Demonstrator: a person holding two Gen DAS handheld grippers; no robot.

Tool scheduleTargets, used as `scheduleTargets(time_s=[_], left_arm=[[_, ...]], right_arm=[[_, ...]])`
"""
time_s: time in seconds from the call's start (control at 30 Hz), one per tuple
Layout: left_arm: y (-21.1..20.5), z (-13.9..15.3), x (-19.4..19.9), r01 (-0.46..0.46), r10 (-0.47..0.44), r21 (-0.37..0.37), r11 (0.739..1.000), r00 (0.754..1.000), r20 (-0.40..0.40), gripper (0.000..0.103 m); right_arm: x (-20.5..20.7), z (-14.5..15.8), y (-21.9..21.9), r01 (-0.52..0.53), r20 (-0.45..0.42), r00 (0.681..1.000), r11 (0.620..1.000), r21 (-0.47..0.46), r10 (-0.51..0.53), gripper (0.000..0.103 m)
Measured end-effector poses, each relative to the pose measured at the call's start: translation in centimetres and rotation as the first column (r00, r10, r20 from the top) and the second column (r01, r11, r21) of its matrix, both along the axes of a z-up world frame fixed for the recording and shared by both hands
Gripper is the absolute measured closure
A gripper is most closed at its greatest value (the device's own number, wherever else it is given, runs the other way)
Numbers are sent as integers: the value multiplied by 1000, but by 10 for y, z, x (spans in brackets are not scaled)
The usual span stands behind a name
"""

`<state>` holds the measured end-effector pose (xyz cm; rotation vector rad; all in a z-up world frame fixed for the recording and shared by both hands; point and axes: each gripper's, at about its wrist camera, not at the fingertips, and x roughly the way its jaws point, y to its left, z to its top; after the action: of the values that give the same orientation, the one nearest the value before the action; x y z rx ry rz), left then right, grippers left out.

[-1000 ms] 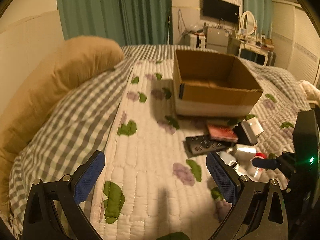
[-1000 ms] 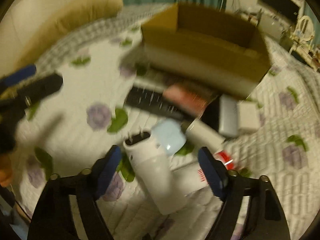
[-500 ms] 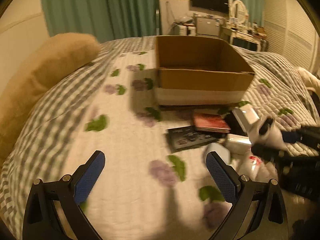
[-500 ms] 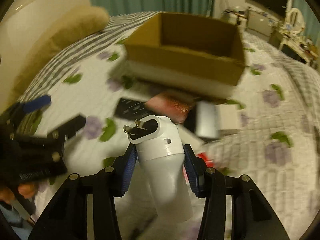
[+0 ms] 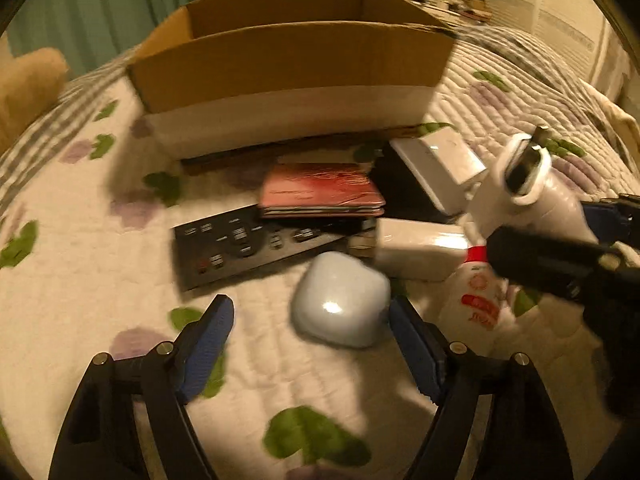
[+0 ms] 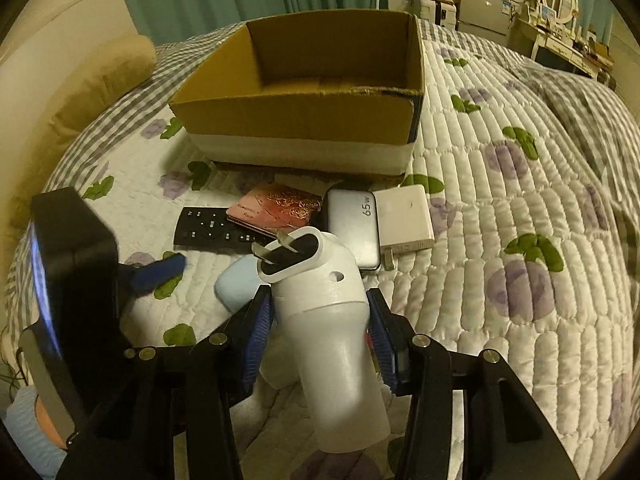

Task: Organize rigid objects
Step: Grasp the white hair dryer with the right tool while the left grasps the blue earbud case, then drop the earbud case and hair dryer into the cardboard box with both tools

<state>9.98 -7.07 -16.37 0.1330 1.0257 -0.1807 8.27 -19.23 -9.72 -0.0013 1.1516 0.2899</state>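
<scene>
The white plug-in device [image 6: 332,320], two metal prongs at its angled head, is pinched between the blue pads of the right gripper [image 6: 320,332], lifted off the quilt [image 6: 500,240] and tilted with the prongs toward the cardboard box [image 6: 304,120] beyond the fingertips. The right gripper points steeply down. Just past it lie a grey power bank [image 6: 354,224], a white charger [image 6: 406,216], a red booklet [image 6: 276,206] and a black remote [image 6: 212,232]. The left gripper [image 5: 310,340], also angled down, is closing its jaws around a pale blue rounded case [image 5: 340,300]; its right pad seems to touch it, its left pad stands clear
</scene>
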Motion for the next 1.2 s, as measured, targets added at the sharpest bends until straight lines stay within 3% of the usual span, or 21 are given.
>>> scheduleTargets(time_s=[0.1,0.13,0.17,0.33,0.47,0.67,0.87,1.03,1.2], left_arm=[[-9,-4,6,38,-38,-7,999,999,-14,23],[-10,-6,8,40,-40,-14,999,999,-23,33],[-10,-8,10,39,-40,-18,999,998,-43,51],[5,5,8,10,-13,-81,997,999,-34,51],[16,39,1,-6,10,-90,996,999,43,51],[40,117,3,-44,67,-117,992,978,200,51],[47,190,51,-67,101,-105,992,930,353,51],[48,204,98,-77,116,-117,990,918,378,51],[52,171,141,-107,142,-125,986,940,311,51]], right_arm=[[0,-3,-1,7,-5,1000,1000,0,-7,57],[0,-3,-1,10,-6,1000,1000,-6,-11,57],[0,-4,-2,14,-6,1000,1000,-10,-14,57],[0,-1,-3,17,2,1000,1000,0,-17,57],[-1,16,-4,16,30,999,1000,25,-17,57],[10,92,2,-31,153,988,999,36,26,58],[50,172,12,-77,267,962,996,53,60,59],[95,191,24,-77,289,955,997,28,66,59],[144,155,28,-50,219,975,999,16,46,59]])
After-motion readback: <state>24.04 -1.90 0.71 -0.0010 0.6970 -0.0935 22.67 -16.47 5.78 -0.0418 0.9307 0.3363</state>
